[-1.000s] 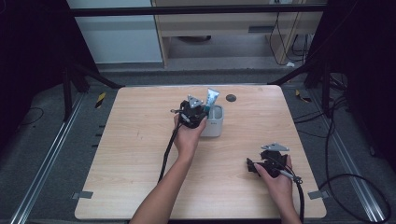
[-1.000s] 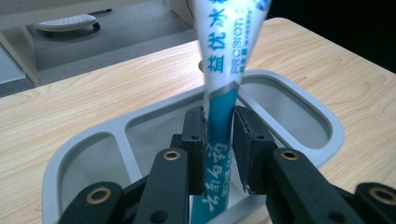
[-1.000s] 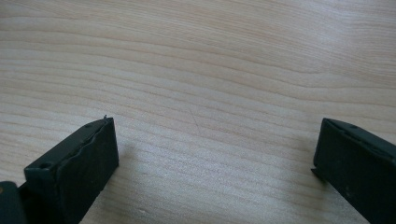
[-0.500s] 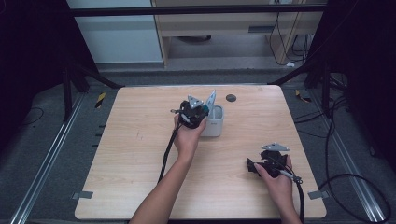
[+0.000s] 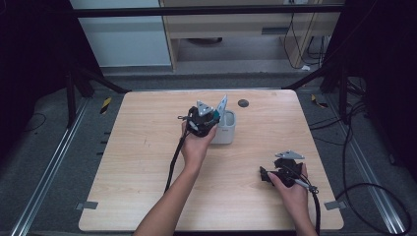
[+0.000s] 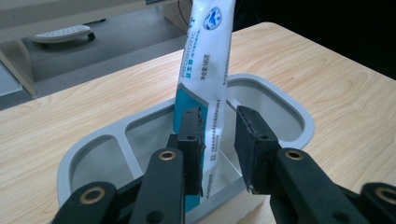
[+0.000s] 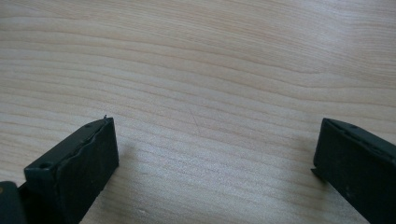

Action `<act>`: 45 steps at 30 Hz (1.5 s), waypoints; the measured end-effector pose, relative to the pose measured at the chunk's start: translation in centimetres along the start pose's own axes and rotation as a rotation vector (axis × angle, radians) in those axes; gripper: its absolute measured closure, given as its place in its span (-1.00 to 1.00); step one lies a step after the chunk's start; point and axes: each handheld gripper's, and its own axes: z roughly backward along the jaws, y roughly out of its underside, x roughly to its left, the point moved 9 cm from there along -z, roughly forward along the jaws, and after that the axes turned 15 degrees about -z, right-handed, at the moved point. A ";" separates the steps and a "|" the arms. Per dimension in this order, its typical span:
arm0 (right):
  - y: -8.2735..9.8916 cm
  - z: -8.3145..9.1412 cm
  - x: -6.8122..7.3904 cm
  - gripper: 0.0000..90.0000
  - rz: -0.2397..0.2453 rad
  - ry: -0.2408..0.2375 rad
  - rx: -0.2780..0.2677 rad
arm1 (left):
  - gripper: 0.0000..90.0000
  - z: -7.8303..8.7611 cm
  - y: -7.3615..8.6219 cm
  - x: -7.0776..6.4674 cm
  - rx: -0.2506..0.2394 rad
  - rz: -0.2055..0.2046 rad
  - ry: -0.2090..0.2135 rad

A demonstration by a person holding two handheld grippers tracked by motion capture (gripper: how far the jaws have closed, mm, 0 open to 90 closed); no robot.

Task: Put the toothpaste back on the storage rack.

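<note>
Since the earlier frames, little has shifted on the table: the toothpaste tube (image 6: 205, 70) leaned over the holder (image 5: 227, 132) then as it does now, and my right gripper (image 5: 268, 175) sits where it was at the near right of the table (image 5: 137, 147). What has changed is small: the jaws of my left gripper (image 6: 219, 135) have just been opening a little. In the left gripper view the tube stands between them, the left pad against its face, the right pad standing just off its edge with a sliver of gap, so I judge I am letting go rather than clamping.

The tube stands tilted, its lower end down inside one compartment of the grey holder, its flat crimped end up and leaning away from me. The holder sits at the middle of the table toward the far side.

I judge the tube light and soft: a glossy plastic skin that will dent under pressure and slide if pinched lightly. Its flat faces are the place to take it, across the broad side, low on the body where it is fuller, not at the thin crimp, which would fold. Squeezing hard risks bulging it.

My right gripper's jaws stand wide apart over bare wood, holding nothing.
</note>
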 end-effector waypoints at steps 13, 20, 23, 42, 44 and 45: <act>-0.1 -0.1 0.2 -0.99 -0.001 0.000 0.000 | 0.55 1.6 0.2 -0.6 -0.003 -0.058 0.024; -0.1 -0.1 0.4 -0.99 -0.001 -0.002 0.000 | 0.48 2.3 0.0 -0.8 -0.011 -0.077 0.034; -0.1 -0.1 0.4 -0.99 -0.001 -0.002 0.000 | 0.41 2.6 -0.2 -0.9 -0.015 -0.084 0.035; -0.1 -0.1 0.4 -0.99 -0.001 -0.002 0.000 | -0.71 4.3 -0.6 -1.7 0.028 -0.118 0.099; -0.1 -0.1 0.4 -0.99 -0.001 -0.002 0.000 | -0.73 4.7 -0.6 -1.8 0.022 -0.125 0.104; -0.1 -0.1 0.4 -0.99 -0.001 -0.001 -0.001 | -0.73 4.9 -0.6 -1.9 0.022 -0.133 0.109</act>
